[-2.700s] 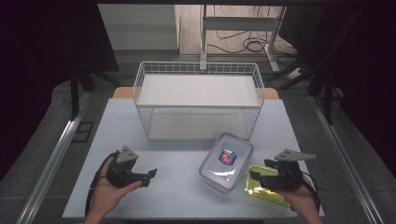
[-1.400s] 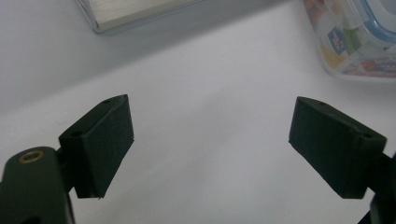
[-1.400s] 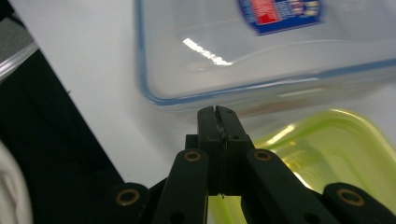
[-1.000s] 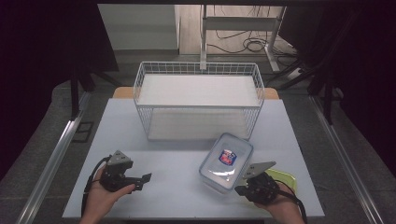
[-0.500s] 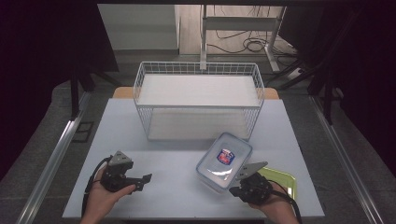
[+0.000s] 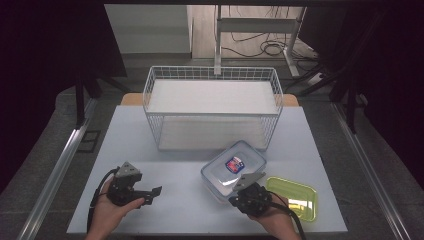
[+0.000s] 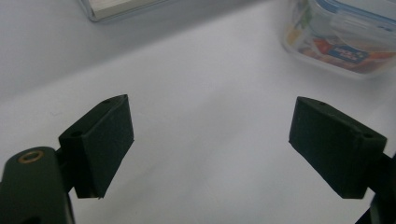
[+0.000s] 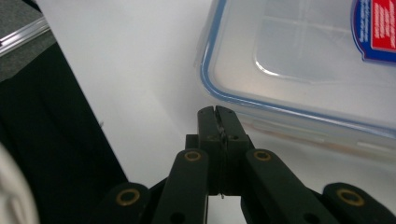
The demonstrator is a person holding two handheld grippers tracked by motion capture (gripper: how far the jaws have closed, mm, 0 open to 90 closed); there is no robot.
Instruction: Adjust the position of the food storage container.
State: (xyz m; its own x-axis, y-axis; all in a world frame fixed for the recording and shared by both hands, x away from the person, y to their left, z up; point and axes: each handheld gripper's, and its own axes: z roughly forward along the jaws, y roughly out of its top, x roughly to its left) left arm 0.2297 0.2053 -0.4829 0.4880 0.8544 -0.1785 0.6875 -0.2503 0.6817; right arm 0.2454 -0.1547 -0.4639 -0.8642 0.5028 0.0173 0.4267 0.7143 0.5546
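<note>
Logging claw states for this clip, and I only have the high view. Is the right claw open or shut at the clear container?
Observer: Shut. In the right gripper view the right claw has its jaws pressed together, tips beside the clear container, not around its rim.
Operator: And the left one?
Observer: The left claw is wide open over bare table, nothing between its jaws.
Operator: Container lid on?
Observer: Yes, a blue-rimmed lid sits on it.

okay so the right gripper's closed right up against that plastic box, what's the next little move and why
Probably ease the right hand-held gripper back slightly and open it. Its jaws are pressed together on nothing, tips at the near edge of the clear lidded container, so it cannot grip the box until they part. The left hand-held gripper waits open, well apart.
</note>
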